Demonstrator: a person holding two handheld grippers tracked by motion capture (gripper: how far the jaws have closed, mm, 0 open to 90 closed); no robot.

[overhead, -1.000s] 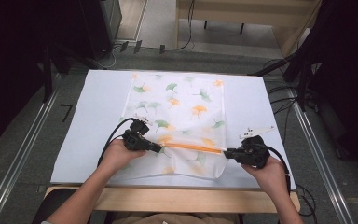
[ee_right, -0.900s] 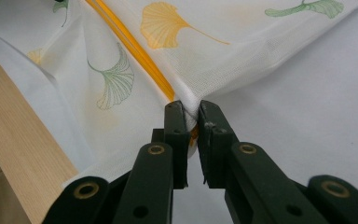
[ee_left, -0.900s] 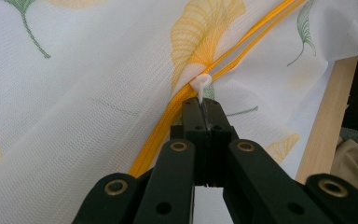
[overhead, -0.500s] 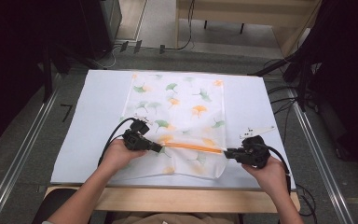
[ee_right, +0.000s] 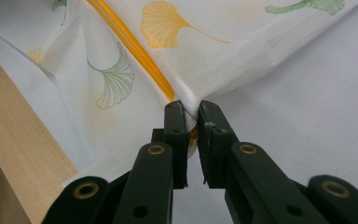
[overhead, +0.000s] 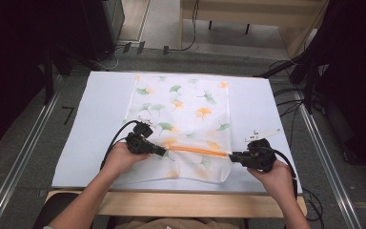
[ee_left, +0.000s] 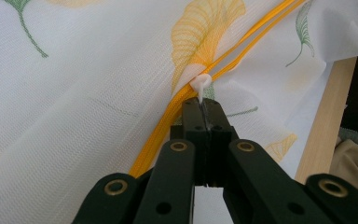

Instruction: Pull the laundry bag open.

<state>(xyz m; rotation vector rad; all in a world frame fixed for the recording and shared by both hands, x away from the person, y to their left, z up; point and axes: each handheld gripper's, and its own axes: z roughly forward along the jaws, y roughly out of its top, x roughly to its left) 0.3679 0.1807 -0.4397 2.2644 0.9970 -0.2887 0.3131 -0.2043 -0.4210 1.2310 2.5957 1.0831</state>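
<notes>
1. Nothing has shifted since the earlier frames; both hands hold position.
2. Zipper pull (ee_left: 200, 84): small white tab, pinched by the left gripper (ee_left: 204, 106), jaws pressed together.
3. Orange zipper (overhead: 198, 151) crosses the bag's near part.
4. Mesh bag (overhead: 186, 109): light, soft, limp; hold by the seam end.
5. Right gripper (ee_right: 192, 112) pinches the zipper's right end on the white table cover (overhead: 95, 119).

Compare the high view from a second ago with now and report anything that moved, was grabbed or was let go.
Nothing visibly changed. The left gripper is as before, shut on the white zipper pull, and the right gripper is shut as before on the bag's edge at the far end of the orange zipper. The leaf-print mesh bag lies in the same spot on the white table cover.
</notes>
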